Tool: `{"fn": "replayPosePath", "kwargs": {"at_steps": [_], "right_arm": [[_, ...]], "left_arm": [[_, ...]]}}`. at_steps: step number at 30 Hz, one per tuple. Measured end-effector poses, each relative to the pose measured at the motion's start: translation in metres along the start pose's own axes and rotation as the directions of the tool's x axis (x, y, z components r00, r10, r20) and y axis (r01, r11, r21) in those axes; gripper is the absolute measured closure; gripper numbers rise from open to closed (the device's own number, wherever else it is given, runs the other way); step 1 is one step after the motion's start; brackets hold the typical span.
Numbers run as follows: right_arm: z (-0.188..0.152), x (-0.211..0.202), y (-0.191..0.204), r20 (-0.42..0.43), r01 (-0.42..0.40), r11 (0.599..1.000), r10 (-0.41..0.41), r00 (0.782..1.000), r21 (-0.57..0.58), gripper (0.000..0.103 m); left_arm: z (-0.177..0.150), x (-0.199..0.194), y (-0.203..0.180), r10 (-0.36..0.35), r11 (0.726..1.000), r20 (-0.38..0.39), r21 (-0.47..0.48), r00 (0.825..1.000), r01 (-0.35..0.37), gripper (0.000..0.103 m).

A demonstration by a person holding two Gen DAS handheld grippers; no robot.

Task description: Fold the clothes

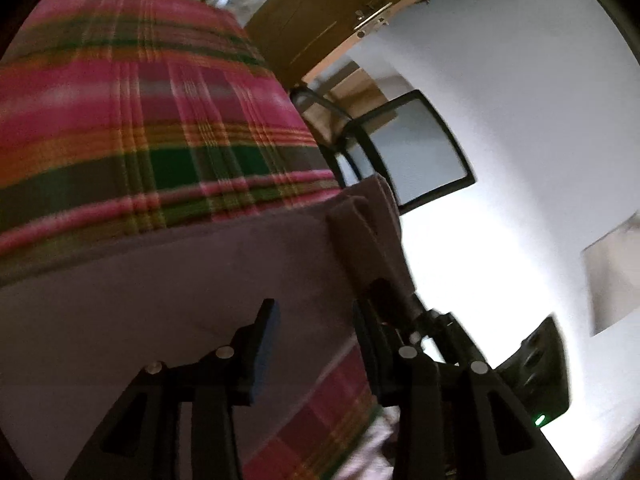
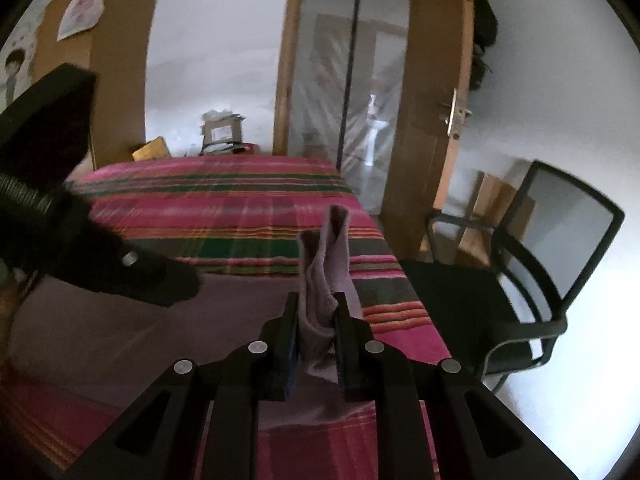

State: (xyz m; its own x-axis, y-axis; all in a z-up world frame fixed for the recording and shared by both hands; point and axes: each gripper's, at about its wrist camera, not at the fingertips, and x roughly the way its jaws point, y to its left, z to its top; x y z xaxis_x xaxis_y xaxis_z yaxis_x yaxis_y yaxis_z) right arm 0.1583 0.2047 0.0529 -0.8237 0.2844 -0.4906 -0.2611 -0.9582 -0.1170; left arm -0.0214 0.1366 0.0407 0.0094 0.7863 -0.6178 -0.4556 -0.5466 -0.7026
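Right wrist: your right claw (image 2: 316, 320) pinched the mauve garment (image 2: 326, 264) over the bed (image 2: 240, 200); left claw (image 1: 316, 344) spread, empty; bunched hold could slip

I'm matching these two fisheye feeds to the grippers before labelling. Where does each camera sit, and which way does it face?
Left wrist: sits on the left gripper, tilted, looking along its open fingers over the mauve garment on the plaid bedspread; the right gripper shows beside it.
Right wrist: sits on the right gripper, facing across the bed toward the door; its fingers pinch the garment's bunched edge; the left gripper shows at left.
Shared: garment, bedspread, door, black chair.
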Motion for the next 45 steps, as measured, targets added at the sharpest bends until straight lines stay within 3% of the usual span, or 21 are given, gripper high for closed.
{"fn": "replayPosePath", "kwargs": {"at_steps": [7,12,25,36,42,45], "right_arm": [[-0.006,-0.001,0.018,-0.009,-0.02,0.999,0.02,1.0,-0.041,0.088],[-0.011,0.003,0.029,-0.03,-0.038,0.998,0.036,0.999,-0.059,0.088],[-0.019,-0.003,0.056,-0.04,-0.103,0.989,0.099,0.994,-0.109,0.088],[-0.009,-0.015,0.075,-0.013,-0.173,0.98,0.172,0.985,-0.103,0.088],[-0.005,-0.021,0.09,-0.005,-0.206,0.972,0.207,0.978,-0.115,0.088],[-0.006,-0.023,0.099,-0.01,-0.218,0.968,0.218,0.976,-0.125,0.088]], "left_arm": [[0.009,0.003,0.018,-0.155,0.982,0.034,-0.103,0.987,0.158,0.057],[0.011,0.005,0.02,-0.201,0.972,0.04,-0.112,0.979,0.205,0.052],[0.012,0.014,0.043,-0.207,0.961,0.014,-0.183,0.978,0.206,0.052],[0.004,-0.012,0.049,-0.19,0.963,0.046,-0.187,0.981,0.195,0.052],[-0.003,-0.031,0.06,-0.14,0.963,0.065,-0.224,0.988,0.151,0.053],[-0.006,-0.042,0.065,-0.048,0.969,0.078,-0.237,0.996,0.066,0.056]]}}
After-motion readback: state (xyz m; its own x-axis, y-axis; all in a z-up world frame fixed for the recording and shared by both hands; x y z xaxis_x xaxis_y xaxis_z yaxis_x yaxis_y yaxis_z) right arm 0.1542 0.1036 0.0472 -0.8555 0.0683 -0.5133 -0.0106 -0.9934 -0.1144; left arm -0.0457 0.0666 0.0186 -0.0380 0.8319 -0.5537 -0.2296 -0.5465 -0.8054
